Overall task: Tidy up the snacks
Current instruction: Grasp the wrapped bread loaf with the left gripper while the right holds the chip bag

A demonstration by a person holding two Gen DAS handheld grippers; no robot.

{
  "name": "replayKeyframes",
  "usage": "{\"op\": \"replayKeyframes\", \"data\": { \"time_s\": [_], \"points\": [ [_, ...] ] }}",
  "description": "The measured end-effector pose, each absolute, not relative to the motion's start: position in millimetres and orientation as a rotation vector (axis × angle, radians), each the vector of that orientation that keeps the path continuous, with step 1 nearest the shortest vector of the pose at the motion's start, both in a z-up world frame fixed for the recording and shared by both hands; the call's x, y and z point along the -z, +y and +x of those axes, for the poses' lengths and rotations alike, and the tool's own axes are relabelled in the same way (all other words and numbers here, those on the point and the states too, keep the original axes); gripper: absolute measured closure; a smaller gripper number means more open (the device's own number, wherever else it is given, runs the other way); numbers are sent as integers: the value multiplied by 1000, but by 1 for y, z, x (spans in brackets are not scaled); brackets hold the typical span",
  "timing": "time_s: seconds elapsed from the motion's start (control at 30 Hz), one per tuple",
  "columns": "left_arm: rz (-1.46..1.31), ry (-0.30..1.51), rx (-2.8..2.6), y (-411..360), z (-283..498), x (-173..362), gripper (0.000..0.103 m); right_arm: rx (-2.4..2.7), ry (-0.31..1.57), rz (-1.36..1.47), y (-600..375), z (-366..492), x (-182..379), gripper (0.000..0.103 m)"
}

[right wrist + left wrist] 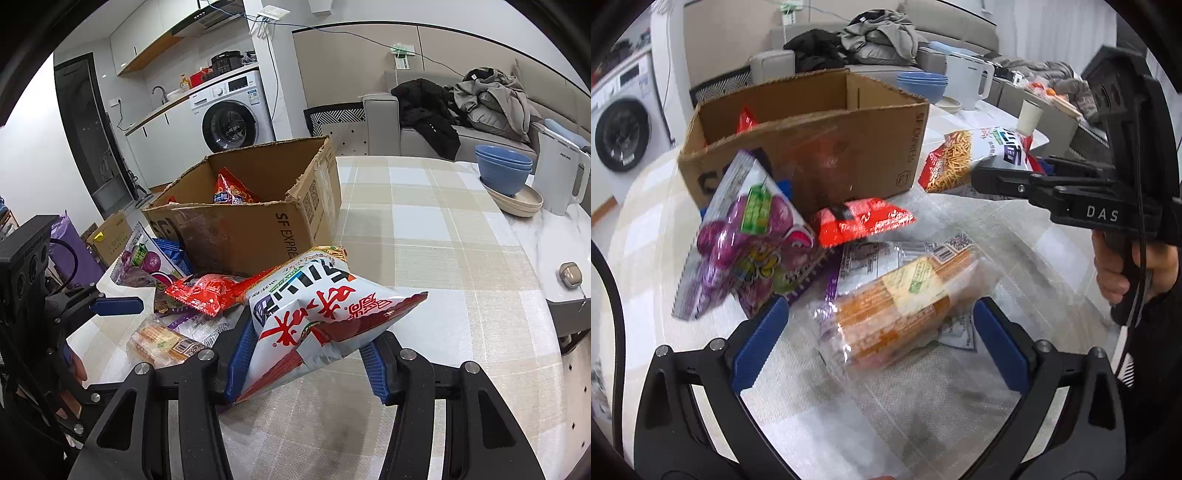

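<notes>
Over checked tablecloth (424,229), right claw (306,354) pinching white snack bag (314,295).

The cardboard box (258,229) carries the print "SF EXPRE", cut off at its edge. The right gripper (1008,177) has "DAS" written on its black body.

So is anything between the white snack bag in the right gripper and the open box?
Nothing visible. The right gripper holds the white snack bag just in front of the box; only its near wall remains to clear.
</notes>
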State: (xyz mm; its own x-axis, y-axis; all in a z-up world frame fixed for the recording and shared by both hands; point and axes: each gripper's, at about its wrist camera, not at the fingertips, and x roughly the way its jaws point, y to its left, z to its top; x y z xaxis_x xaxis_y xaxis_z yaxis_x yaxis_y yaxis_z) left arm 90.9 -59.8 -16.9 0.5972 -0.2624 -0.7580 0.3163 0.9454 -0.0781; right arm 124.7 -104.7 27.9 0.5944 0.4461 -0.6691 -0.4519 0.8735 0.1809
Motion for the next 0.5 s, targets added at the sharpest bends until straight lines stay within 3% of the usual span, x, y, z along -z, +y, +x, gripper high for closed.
{"op": "replayKeyframes", "data": {
  "time_s": [0.13, 0.2, 0.33, 0.5],
  "points": [
    [108, 875, 389, -71, 100, 14, 3, -518, 772, -3, -107, 125, -29, 49],
    [130, 891, 406, -76, 103, 16, 7, -518, 770, -3, -108, 125, -30, 49],
    [155, 930, 435, -82, 104, 24, 25, -518, 764, 2, -110, 124, -32, 49],
    [147, 952, 431, -79, 97, 30, 32, -516, 762, 7, -111, 123, -34, 49]
  ]
}}
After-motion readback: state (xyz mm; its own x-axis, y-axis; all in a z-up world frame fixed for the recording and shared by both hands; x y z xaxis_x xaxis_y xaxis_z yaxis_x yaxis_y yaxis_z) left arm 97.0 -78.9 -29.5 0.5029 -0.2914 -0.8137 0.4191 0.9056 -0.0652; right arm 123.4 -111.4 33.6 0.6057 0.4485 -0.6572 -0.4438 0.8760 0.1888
